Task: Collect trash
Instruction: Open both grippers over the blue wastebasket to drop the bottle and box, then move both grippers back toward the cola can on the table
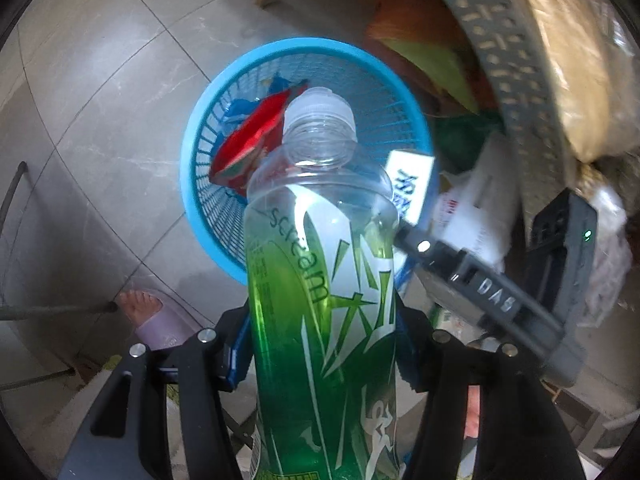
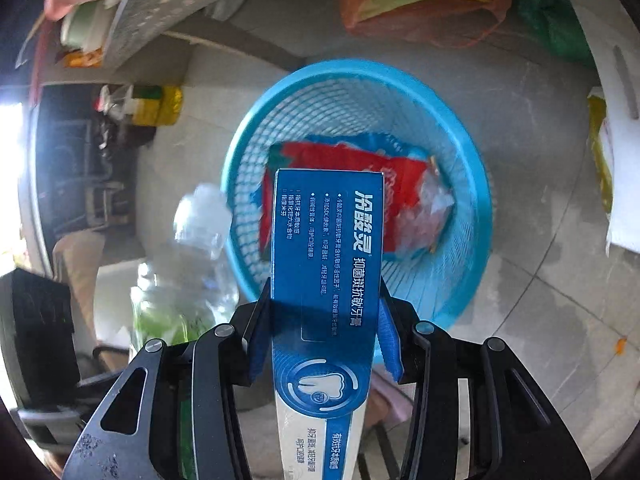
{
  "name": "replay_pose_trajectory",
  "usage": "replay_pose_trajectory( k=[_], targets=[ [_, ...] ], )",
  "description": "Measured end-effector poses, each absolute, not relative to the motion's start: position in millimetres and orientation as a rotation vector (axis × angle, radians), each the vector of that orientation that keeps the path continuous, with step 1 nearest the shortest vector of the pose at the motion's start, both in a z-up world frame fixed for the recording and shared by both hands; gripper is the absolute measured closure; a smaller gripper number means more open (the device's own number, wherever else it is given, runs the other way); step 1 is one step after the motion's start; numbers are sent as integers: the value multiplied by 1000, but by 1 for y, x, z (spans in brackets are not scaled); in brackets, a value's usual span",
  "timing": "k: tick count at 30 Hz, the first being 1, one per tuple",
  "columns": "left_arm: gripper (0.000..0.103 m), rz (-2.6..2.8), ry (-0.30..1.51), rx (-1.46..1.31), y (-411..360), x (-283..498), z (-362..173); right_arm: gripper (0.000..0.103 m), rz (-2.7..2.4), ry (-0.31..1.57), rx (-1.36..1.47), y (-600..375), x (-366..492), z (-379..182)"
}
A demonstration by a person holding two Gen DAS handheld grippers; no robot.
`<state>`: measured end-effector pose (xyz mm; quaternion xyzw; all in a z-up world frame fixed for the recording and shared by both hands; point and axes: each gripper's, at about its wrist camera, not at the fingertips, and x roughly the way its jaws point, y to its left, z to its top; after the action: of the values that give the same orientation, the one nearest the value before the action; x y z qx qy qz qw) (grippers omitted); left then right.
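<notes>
Views differ in what they reveal. Left wrist view: a bare foot (image 1: 141, 305) in a pale sandal on the tiled floor (image 1: 100, 128), and the right gripper (image 1: 404, 236) entering from the right with the end of its box showing. Right wrist view: a yellow-capped bottle cluster (image 2: 154, 105) on a dark shelf at left, and a small orange scrap (image 2: 619, 346) on the floor — neither appears in the other view.

Count: one blue mesh basket (image 2: 472, 184), one green drink bottle (image 1: 320, 300), one blue toothpaste box (image 2: 326, 248), and one red-and-white wrapper (image 2: 360, 184) lying inside the basket, possibly with a second clear wrapper beside it; blur prevents certainty.

Left gripper (image 1: 322, 320): fingers (image 1: 236, 356) partly spread and clamped on the lower body of the green drink bottle, which stands upright between them, capped neck pointing toward the basket below.

Right gripper: blue-padded fingers (image 2: 388, 340) partly spread and clamped on both sides of the toothpaste box, whose far end projects over the basket opening.

Both items are held above the basket — neither touches it.
</notes>
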<state>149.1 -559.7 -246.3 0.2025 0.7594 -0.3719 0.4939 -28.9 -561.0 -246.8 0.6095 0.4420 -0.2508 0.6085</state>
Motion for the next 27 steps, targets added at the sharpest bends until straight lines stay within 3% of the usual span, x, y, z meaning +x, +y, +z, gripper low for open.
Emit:
replay_pose_trajectory(
  k=[5, 8, 14, 27],
  targets=[
    [47, -875, 1837, 457, -570, 157, -256, 58, -605, 1048, 1379, -569, -18, -255],
    [42, -876, 1848, 412, -571, 159, -259, 51, -652, 1048, 1347, -571, -19, -251],
    [40, -918, 1835, 393, -574, 156, -247, 50, -716, 1021, 1300, -567, -33, -241],
    [40, -1045, 1762, 367, -541, 151, -166, 50, -748, 984, 1168, -533, -56, -203]
  ],
)
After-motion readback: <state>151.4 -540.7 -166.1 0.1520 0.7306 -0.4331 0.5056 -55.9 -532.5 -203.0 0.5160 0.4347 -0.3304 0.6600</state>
